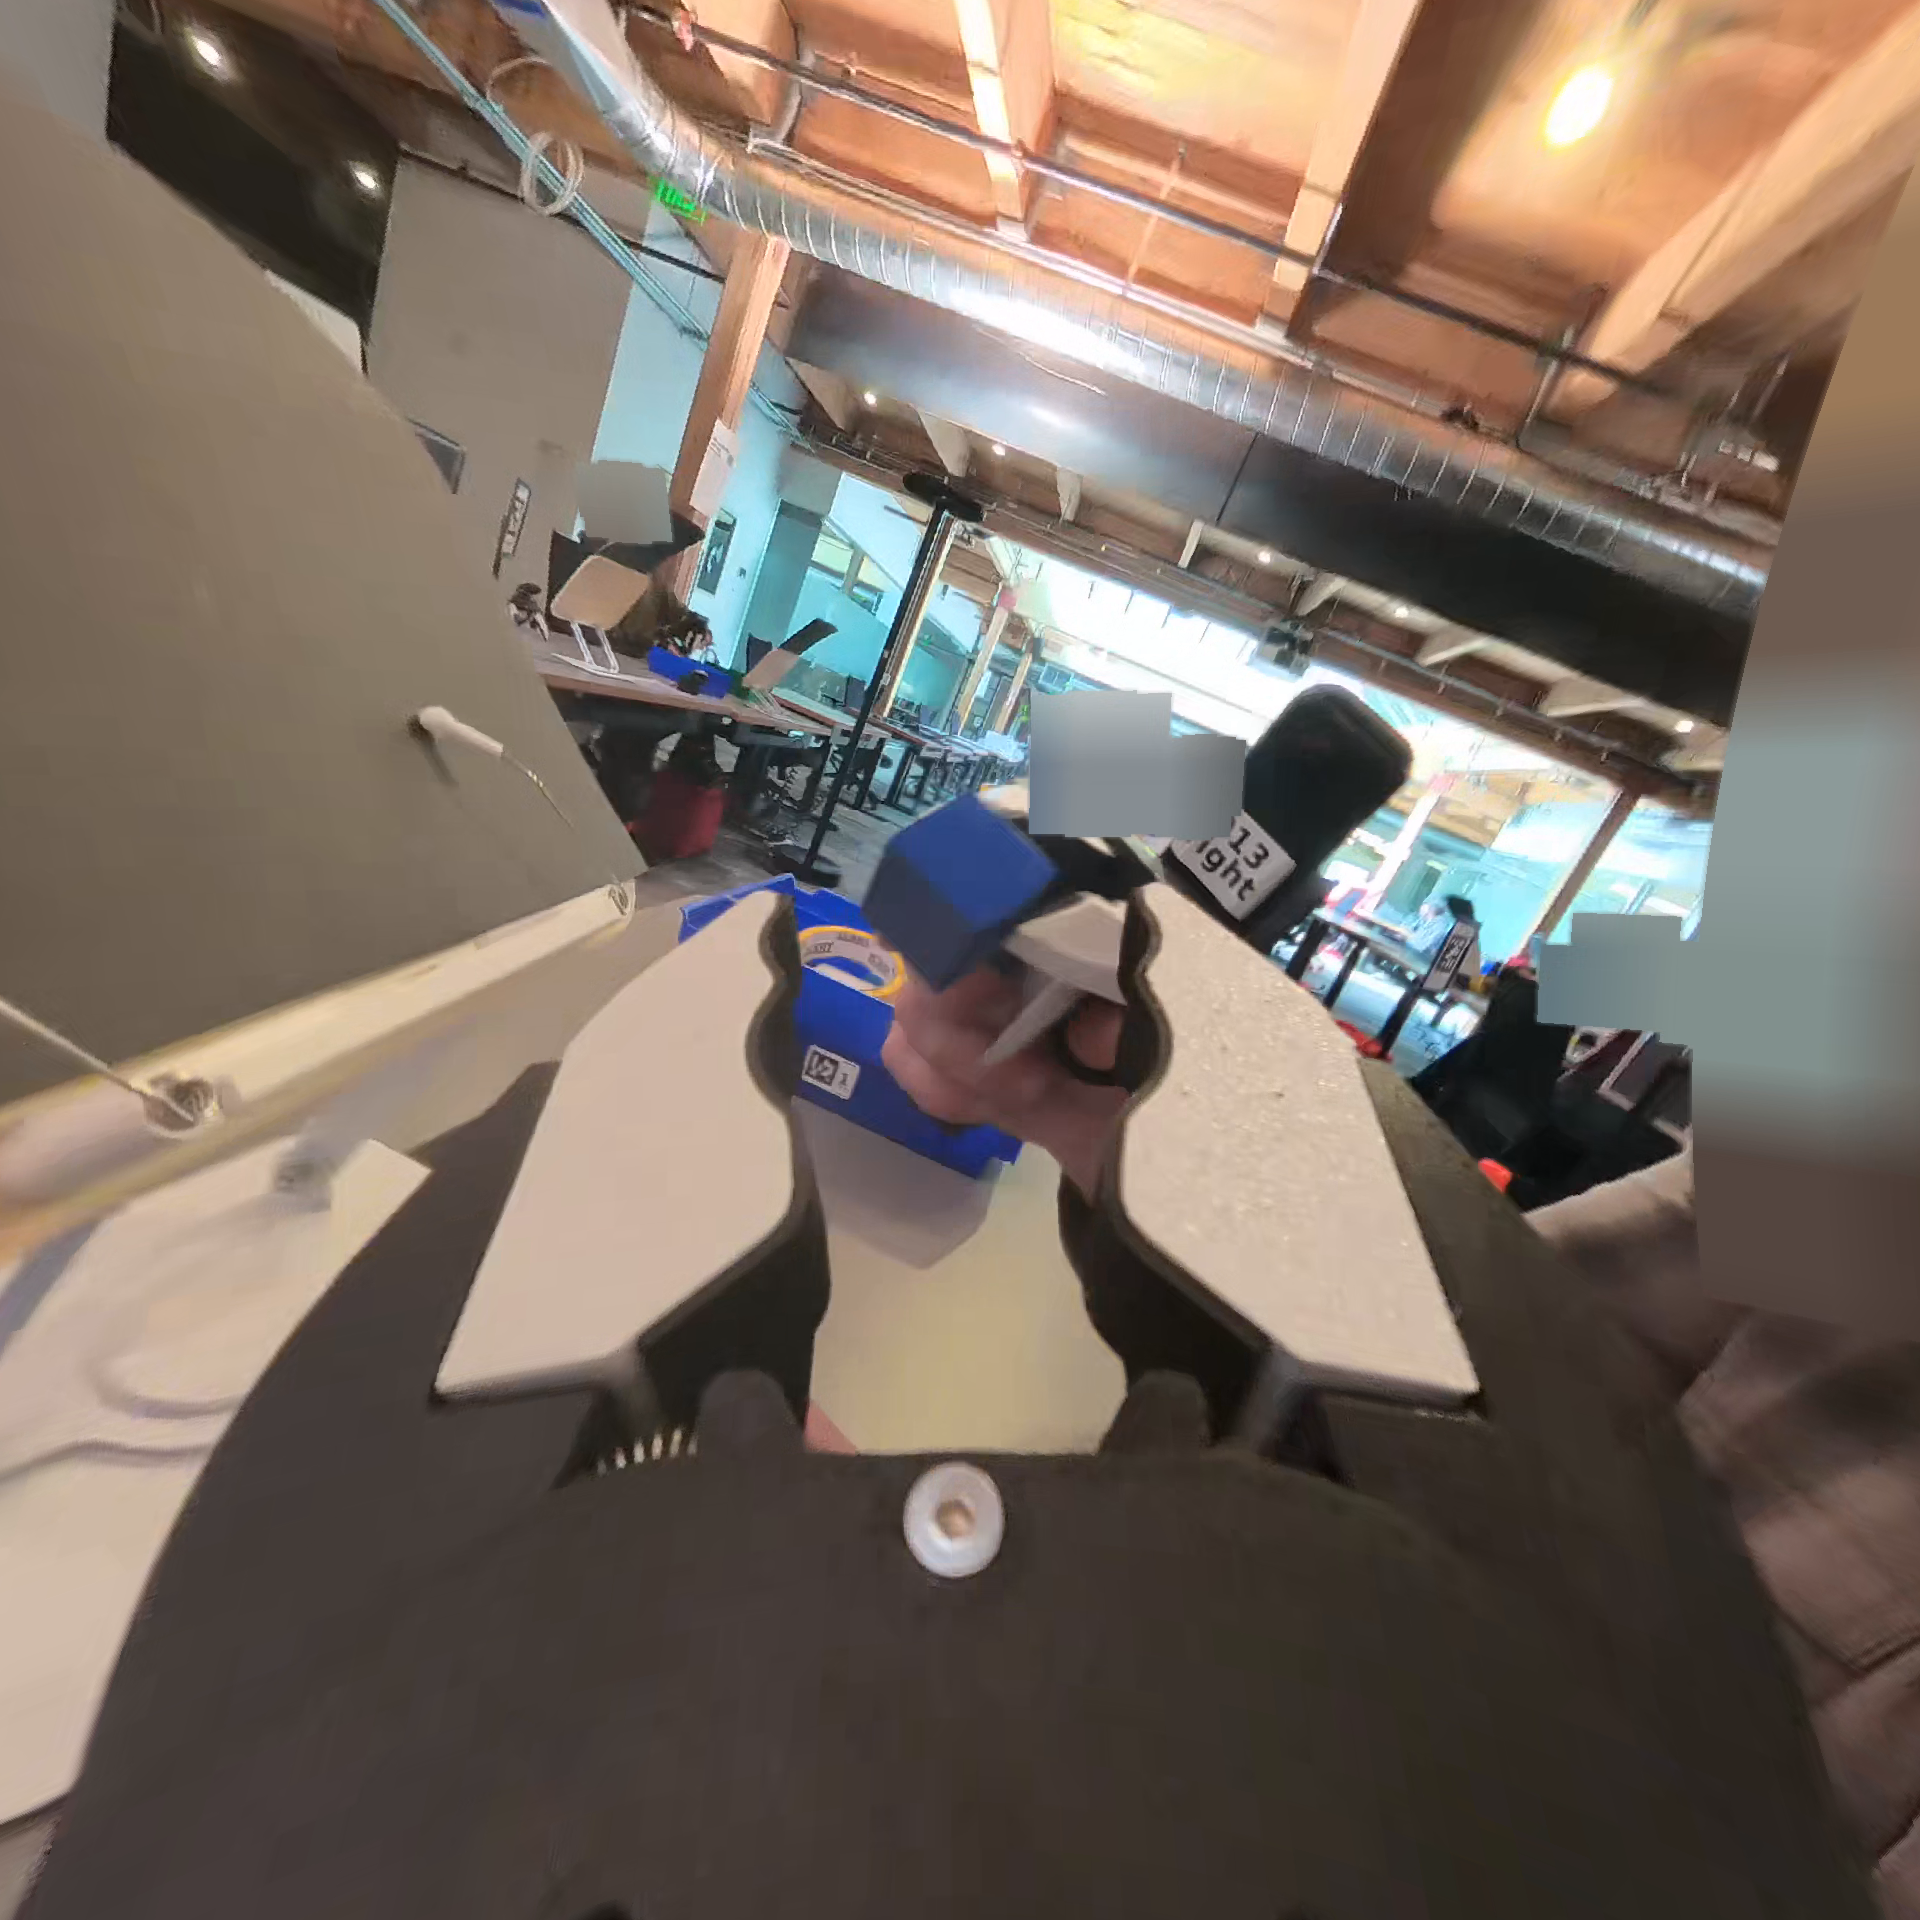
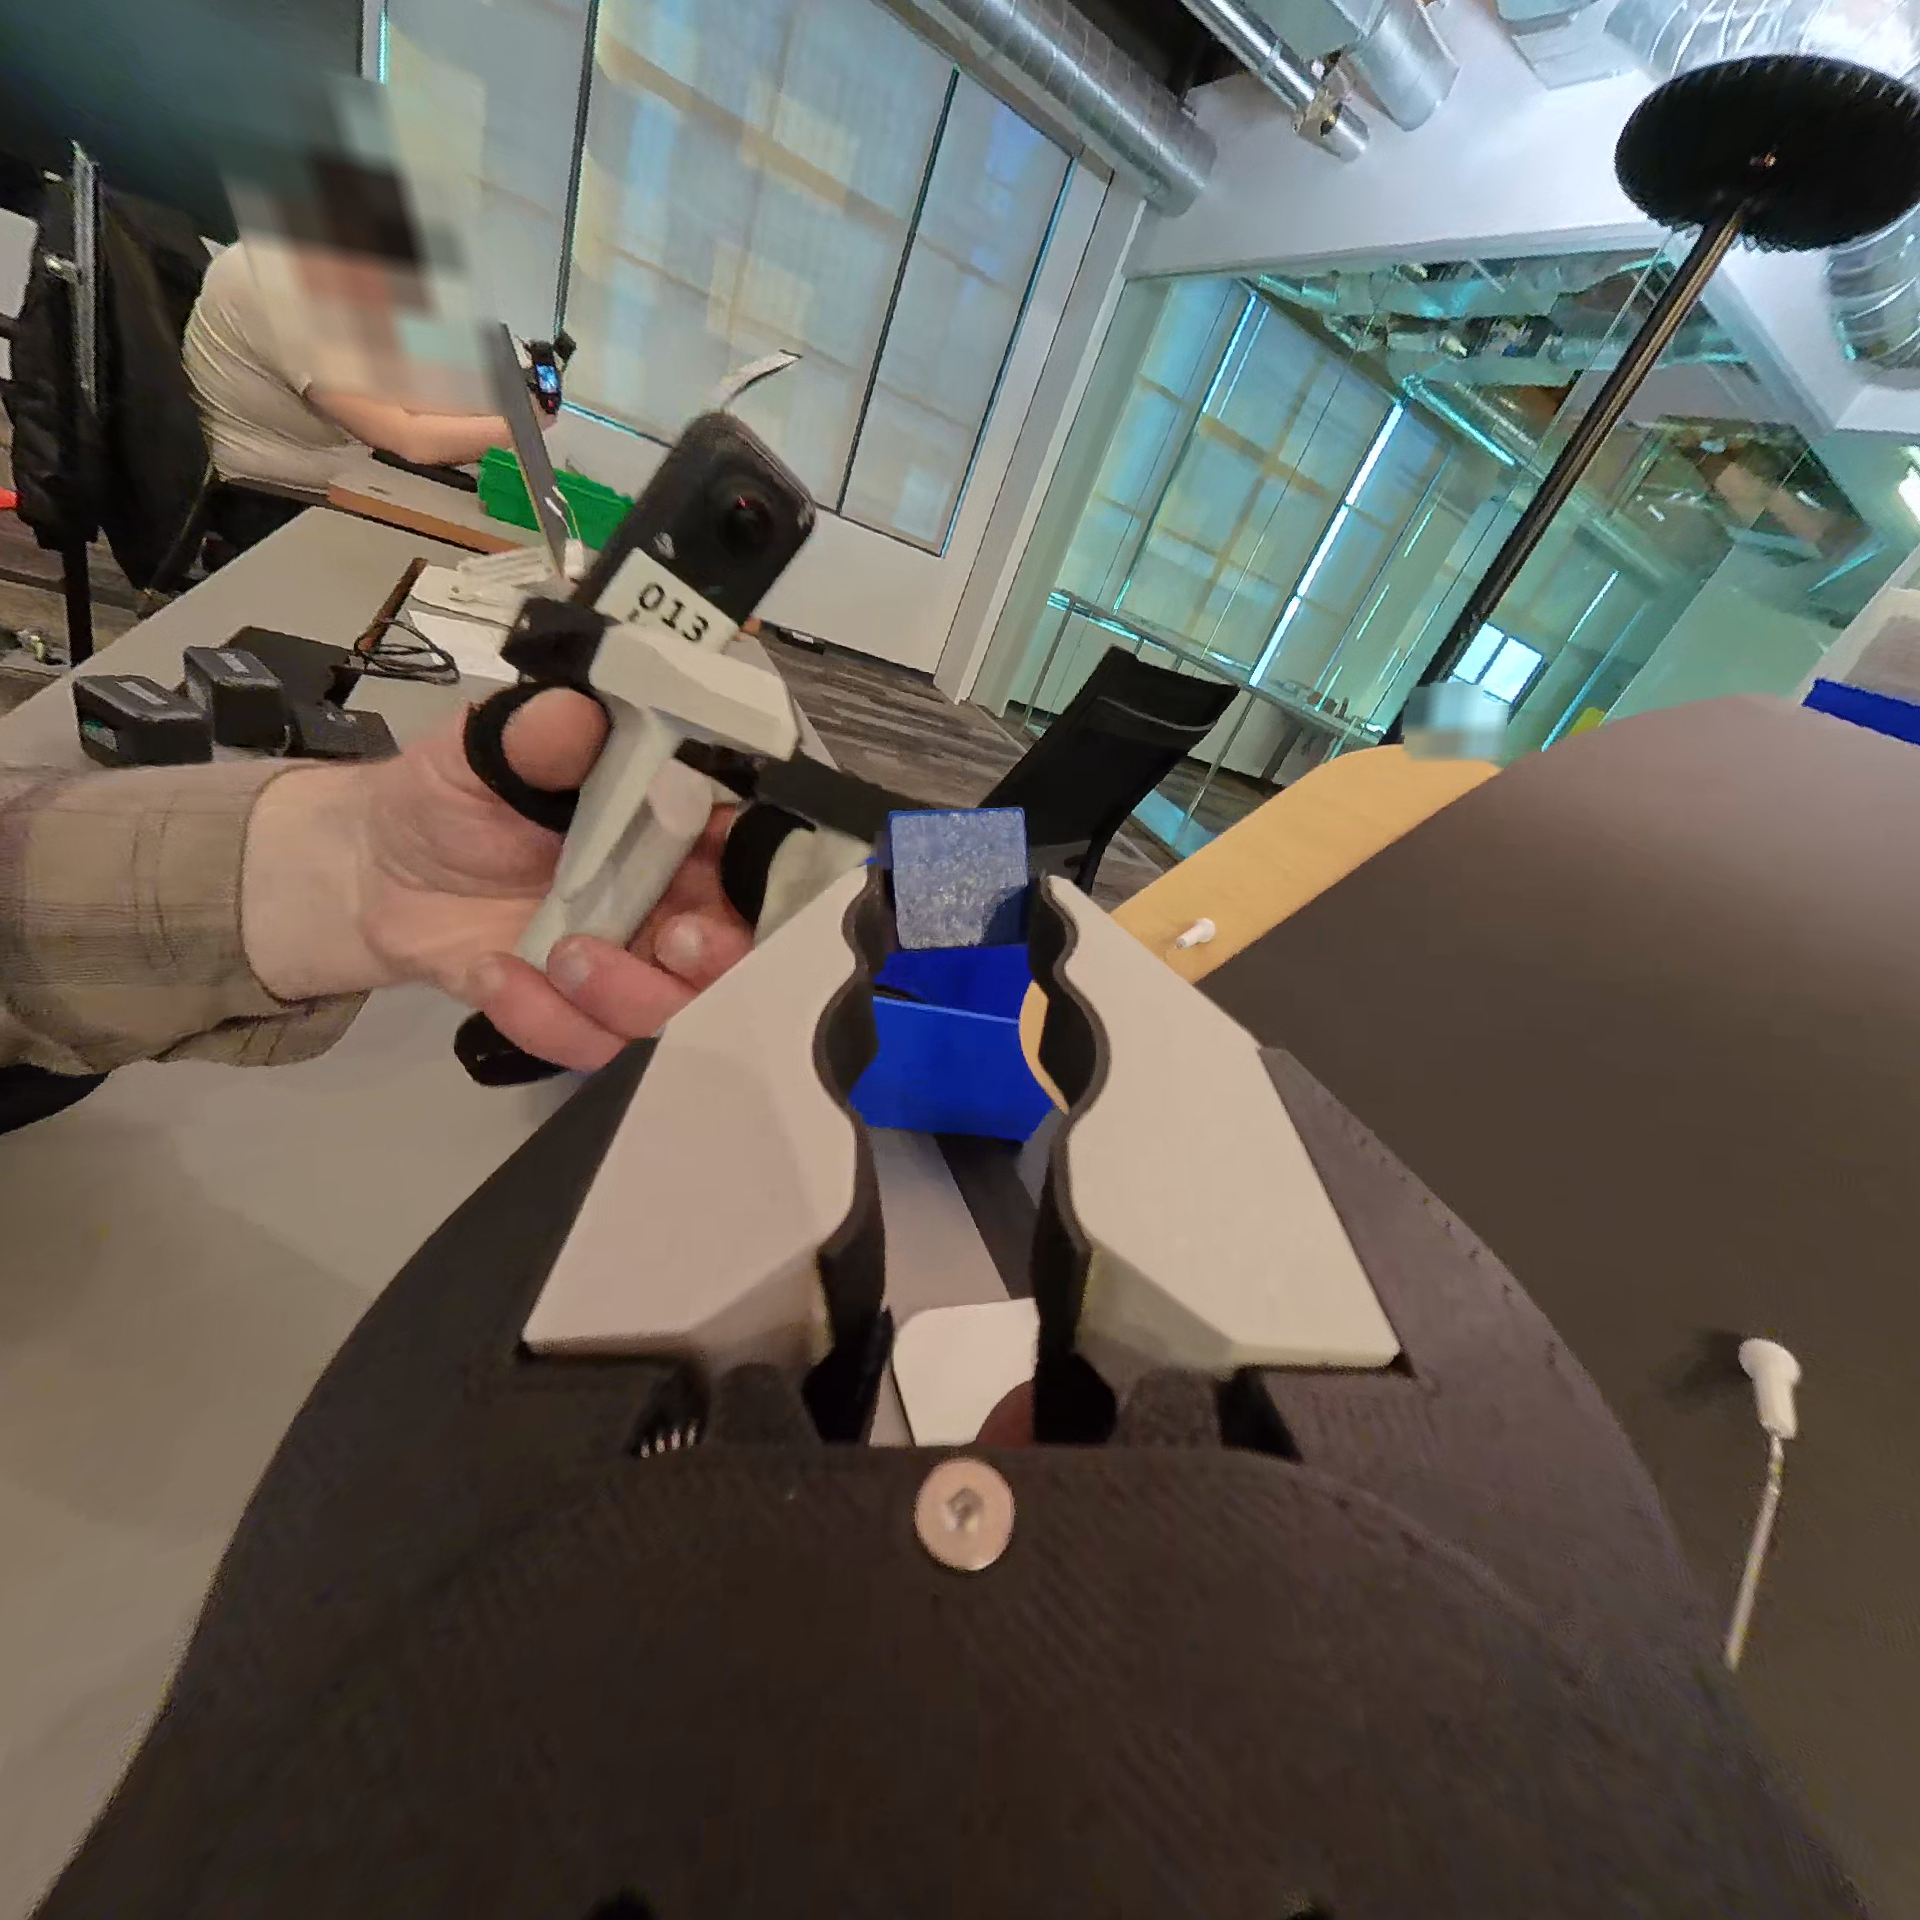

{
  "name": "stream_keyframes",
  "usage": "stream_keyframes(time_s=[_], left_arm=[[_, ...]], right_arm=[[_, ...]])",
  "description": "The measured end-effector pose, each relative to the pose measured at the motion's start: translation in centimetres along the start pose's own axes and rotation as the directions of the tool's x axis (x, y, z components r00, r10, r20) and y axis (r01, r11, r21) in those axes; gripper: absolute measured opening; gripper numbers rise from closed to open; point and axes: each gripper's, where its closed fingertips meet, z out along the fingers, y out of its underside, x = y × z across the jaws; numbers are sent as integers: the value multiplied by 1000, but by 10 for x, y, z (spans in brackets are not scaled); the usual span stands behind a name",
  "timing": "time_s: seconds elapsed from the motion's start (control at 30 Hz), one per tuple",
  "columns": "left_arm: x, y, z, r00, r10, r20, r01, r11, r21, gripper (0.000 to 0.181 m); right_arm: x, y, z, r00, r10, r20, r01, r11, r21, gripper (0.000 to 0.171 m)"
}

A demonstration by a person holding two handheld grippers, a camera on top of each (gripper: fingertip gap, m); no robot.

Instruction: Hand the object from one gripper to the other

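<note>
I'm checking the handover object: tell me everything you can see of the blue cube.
The blue cube is a small, matte block with flat faces and sharp edges. It looks like plastic, and the face toward the right wrist camera is paler and speckled. It is held in the air, pinched on two opposite sides at the fingertips of the right gripper. In the left wrist view it sits tilted, just ahead of the open left gripper, which does not visibly touch it.
</note>
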Motion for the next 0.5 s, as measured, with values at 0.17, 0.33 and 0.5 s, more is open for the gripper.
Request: stream_keyframes(time_s=[0.17, 0.33, 0.5], left_arm=[[-3, 3, 5, 1000, -31, 1, 31, 999, 31, 59], [-8, 4, 8, 993, 72, 98, -77, 996, 47, 62], [-8, -2, 8, 977, 141, 162, -156, 984, 82, 62]], right_arm=[[-5, -5, 7, 997, -59, -49, 61, 997, 39, 24], [-1, -3, 12, 980, -141, -144, 143, 990, 8, 24], [-7, 2, 18, 966, -205, -156, 203, 979, -28, 24]])
